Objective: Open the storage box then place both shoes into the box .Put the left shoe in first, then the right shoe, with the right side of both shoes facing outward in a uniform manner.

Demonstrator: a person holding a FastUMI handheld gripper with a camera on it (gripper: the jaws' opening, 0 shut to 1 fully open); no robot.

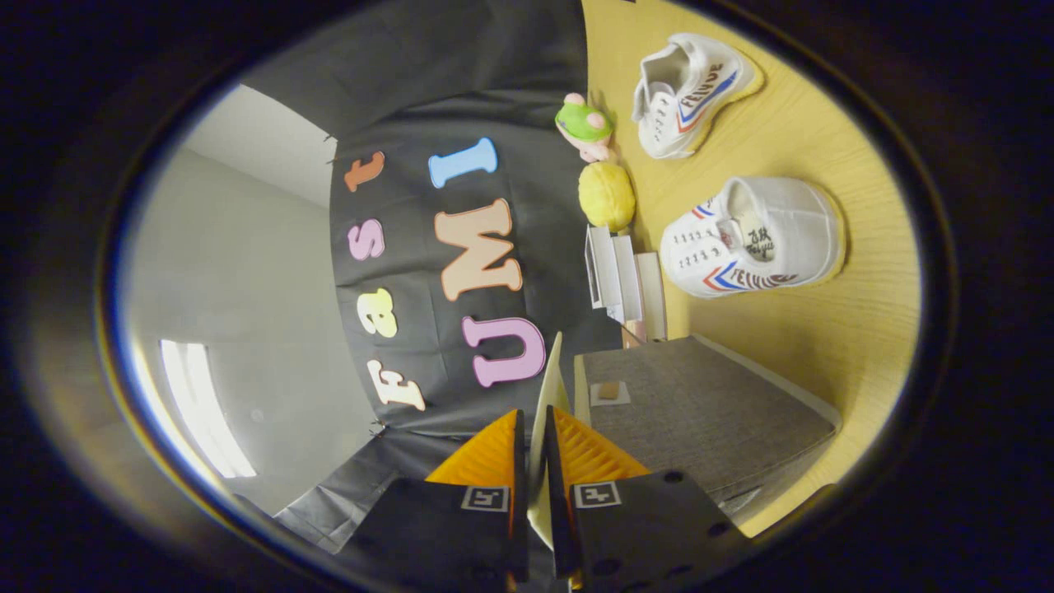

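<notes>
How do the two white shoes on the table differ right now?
The nearer shoe, closer to the storage box, shows its opening and insole; the farther shoe, by the green toy, shows mostly its side and laces. Both are white with red-and-blue stripes, both outside the box. The gripper pinches the lid.

We see staged recording booth, not lived-in home: black cloth wall [428,99] hung behind yellow wood-grain surface [823,329]; plain pale room wall [230,272] beyond cloth edge. We note household props on surface: two white shoes [753,239], grey storage box [700,403], small plush toys [585,123].
</notes>
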